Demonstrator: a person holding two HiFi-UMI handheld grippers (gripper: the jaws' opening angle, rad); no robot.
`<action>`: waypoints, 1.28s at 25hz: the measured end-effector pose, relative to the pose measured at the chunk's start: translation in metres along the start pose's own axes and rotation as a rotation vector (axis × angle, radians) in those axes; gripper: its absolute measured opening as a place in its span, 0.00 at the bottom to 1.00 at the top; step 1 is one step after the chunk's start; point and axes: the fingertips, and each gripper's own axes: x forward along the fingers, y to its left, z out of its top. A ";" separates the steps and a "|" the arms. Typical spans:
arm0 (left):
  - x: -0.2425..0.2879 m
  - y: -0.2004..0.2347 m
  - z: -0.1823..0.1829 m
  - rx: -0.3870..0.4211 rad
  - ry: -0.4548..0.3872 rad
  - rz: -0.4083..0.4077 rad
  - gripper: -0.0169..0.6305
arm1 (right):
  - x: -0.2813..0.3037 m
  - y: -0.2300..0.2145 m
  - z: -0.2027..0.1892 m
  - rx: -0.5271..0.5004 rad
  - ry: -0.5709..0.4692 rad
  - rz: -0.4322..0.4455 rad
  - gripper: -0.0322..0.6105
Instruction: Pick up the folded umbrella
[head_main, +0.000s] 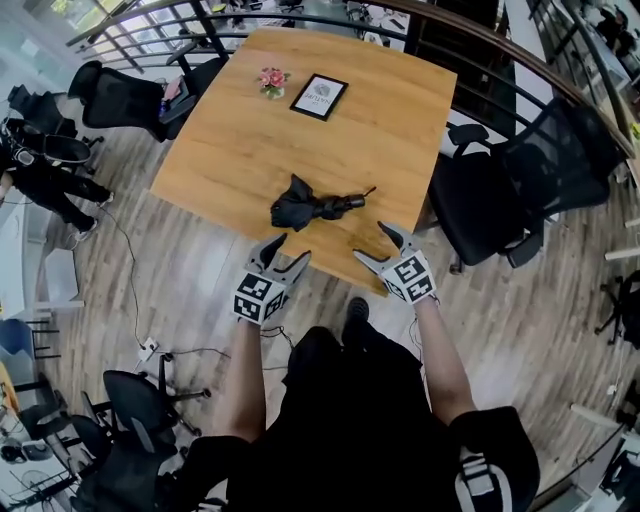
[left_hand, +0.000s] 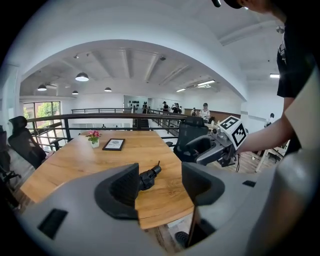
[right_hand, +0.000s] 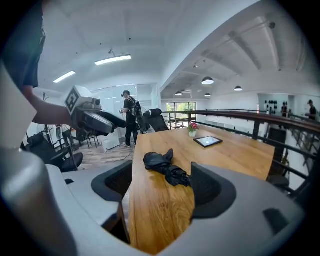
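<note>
The folded black umbrella (head_main: 312, 207) lies on the wooden table (head_main: 240, 150) near its front edge, with its handle pointing right. My left gripper (head_main: 288, 250) hangs open just off that edge, below and left of the umbrella, touching nothing. Open too, my right gripper (head_main: 371, 242) sits below and right of the handle. In the left gripper view the umbrella's handle (left_hand: 149, 176) shows between the open jaws (left_hand: 160, 185), still some way off. The right gripper view has the umbrella (right_hand: 165, 167) ahead of its open jaws (right_hand: 162, 187), apart from them.
A framed card (head_main: 319, 97) and a small pot of pink flowers (head_main: 272, 81) stand at the table's far end. Black office chairs stand at the right (head_main: 500, 190) and far left (head_main: 120, 100). A railing (head_main: 150, 20) runs behind the table.
</note>
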 end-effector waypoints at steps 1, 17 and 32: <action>0.002 0.002 -0.001 -0.004 0.005 0.002 0.45 | 0.002 -0.001 0.000 0.002 0.000 0.005 0.64; 0.052 0.050 -0.018 0.062 0.143 -0.109 0.47 | 0.042 -0.028 -0.010 0.074 0.067 -0.053 0.64; 0.095 0.109 -0.061 0.191 0.279 -0.341 0.51 | 0.105 -0.052 -0.026 0.210 0.131 -0.212 0.65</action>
